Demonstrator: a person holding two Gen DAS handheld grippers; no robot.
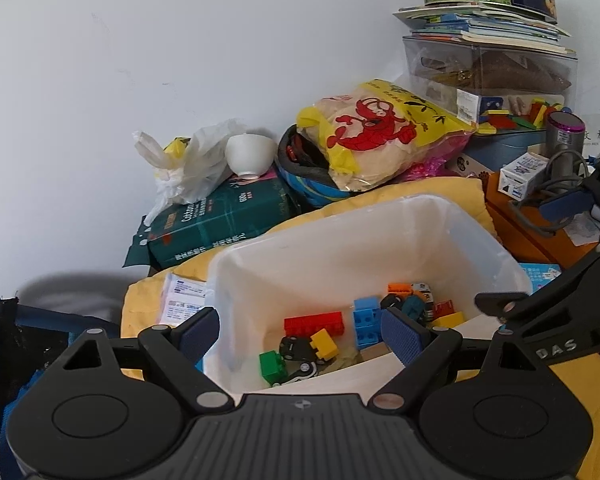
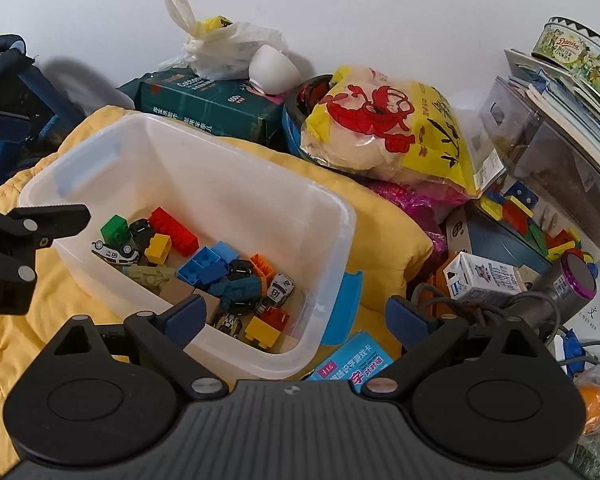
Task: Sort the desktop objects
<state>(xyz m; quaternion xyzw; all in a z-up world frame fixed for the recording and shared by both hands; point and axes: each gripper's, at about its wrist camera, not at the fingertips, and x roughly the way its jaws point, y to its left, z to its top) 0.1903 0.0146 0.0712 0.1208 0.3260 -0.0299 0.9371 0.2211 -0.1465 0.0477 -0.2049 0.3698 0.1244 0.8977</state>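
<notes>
Translucent plastic is forming the bin, which is sitting on a soft yellow quilt and already holding hard studded bricks and small glossy toy cars. Both the left gripper and the right gripper are standing released, gripping nothing. I judge the next pick is lying at about 3 o'clock of the bin — the loose wooden blocks. Approaching from above, squarely on flat faces, seems best — the quilt is yielding under pressure.
</notes>
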